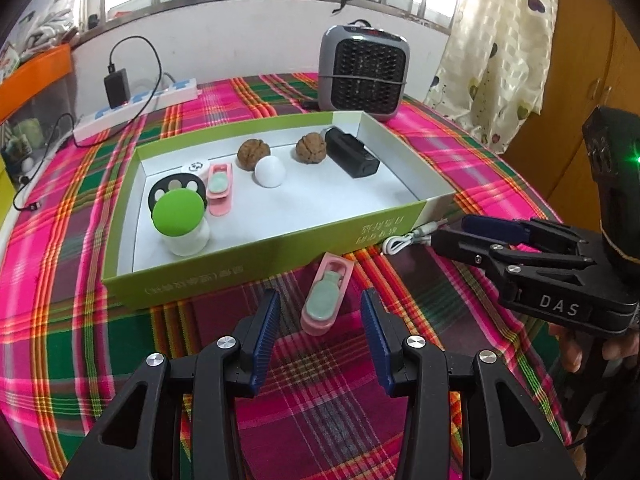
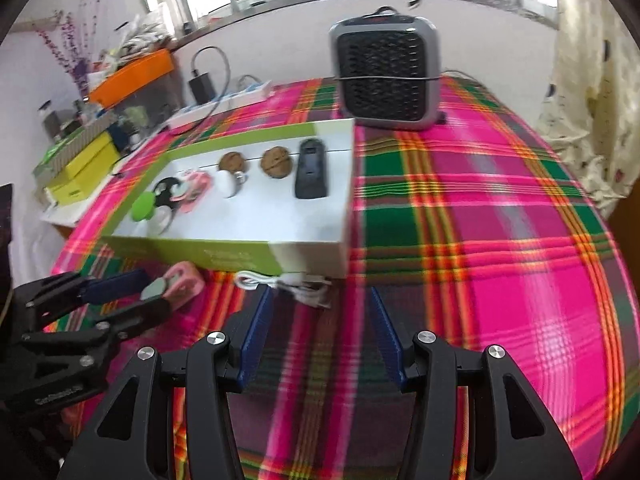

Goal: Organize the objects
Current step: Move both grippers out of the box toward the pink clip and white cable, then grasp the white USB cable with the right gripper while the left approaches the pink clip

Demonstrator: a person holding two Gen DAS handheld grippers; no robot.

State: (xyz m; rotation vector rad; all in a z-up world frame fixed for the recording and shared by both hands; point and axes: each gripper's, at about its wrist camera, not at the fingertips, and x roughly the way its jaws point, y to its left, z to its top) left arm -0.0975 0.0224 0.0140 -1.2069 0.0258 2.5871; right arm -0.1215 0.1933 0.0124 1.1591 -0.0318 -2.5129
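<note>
The left gripper [image 1: 320, 320] stands open over the pink clip with the pale green pad [image 1: 326, 294], which lies on the plaid cloth of the bench [image 1: 460, 152] just outside the near wall of the green-and-white box [image 1: 248, 248]; the clip sits between the two blue pads but neither pad touches it. The right gripper [image 2: 320, 324] is open too and empty, aimed at the coiled white cable [image 2: 280, 282] that lies against the same wall, nearer the box's right corner. The chief risk appears to be the clip's angle: it lies slanted across the jaws, so a closing pad could catch one end and spin or flick it away instead of clamping it. The box wall stands close behind both things, and a forward push could shove the light box or jam the fingertips against it. The loose cable may slip out in loops if grasped at one strand. The two grippers work near each other and could collide. Inside the box lie a second pink clip [image 1: 220, 190], two walnuts [image 1: 254, 154], a white ball [image 1: 270, 172], a green-topped piece [image 1: 178, 212] and a black block [image 1: 352, 152], leaving bare floor near its right end. A grey heater [image 1: 364, 74] stands at the bench's far edge.
</note>
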